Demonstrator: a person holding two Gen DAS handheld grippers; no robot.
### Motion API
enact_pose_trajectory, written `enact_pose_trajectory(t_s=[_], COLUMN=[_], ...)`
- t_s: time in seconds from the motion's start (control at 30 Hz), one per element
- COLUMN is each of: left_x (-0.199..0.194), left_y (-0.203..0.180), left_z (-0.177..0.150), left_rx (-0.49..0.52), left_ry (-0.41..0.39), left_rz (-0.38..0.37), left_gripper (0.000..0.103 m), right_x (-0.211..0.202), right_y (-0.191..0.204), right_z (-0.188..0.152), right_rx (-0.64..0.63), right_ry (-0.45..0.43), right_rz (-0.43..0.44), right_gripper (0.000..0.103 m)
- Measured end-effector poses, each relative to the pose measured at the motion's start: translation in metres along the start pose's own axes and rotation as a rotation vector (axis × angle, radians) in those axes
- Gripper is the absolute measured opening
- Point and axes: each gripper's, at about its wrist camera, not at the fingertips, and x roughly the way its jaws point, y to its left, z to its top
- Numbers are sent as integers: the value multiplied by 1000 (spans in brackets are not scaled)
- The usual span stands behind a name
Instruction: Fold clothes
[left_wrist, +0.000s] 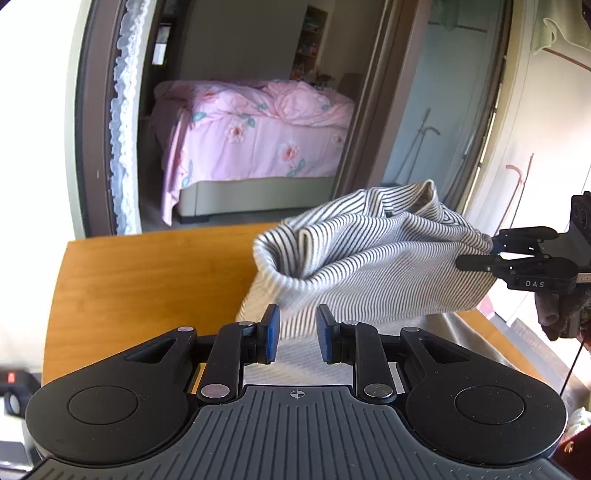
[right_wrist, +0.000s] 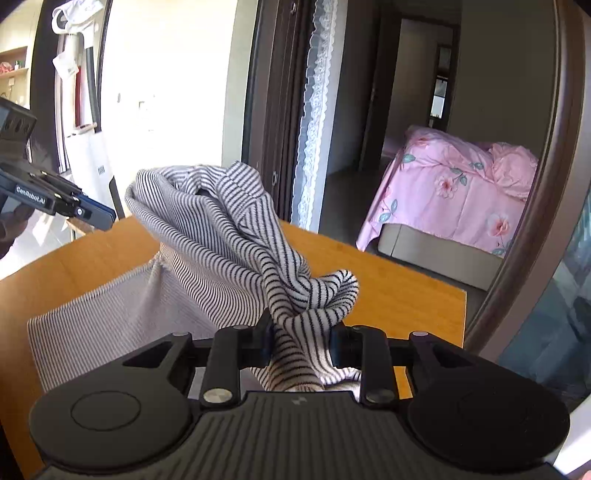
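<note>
At lower centre, the shirt (right_wrist: 236, 258) is clenched by the right hand-held gripper (right_wrist: 301, 347); the released left hand-held gripper (left_wrist: 297, 332) is nearest its lower hem.

In the right wrist view the right gripper's (right_wrist: 300, 347) pads were buried under a bunched wad of the striped garment (right_wrist: 221, 236), so the contact itself could not be seen, and the near part of the wooden table (right_wrist: 402, 291) was hidden behind the gripper body. In the left wrist view the hand holding the right gripper (left_wrist: 476, 258) was cut off by the right edge. The shelf items (left_wrist: 308, 48) in the far room were too small to identify.
</note>
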Motion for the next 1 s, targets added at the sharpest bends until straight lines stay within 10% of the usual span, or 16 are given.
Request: enact_pose_trajectory(t_s=[0.13,0.3,0.57,0.87,1.0], left_x=[-14,-36,-19,46,49], left_y=[2,19,30,12,19], left_z=[-19,-20,-12,-37,-35], left_rx=[-11,-101,-260,-290,-303], left_ry=[53,43,85,228,226], left_rz=[-9,-27,-127,-129,-136], left_gripper=[26,57,83,86,84], right_x=[-8,-27,-69,3,29], right_y=[18,9,-44,-68,-44], right_z=[-28,-46,-54,-72,-41], right_rx=[-40,63,450,926,760], right_ry=[73,122,20,140,160], right_rz=[-23,-24,17,242,201], right_gripper=[30,34,71,69,33])
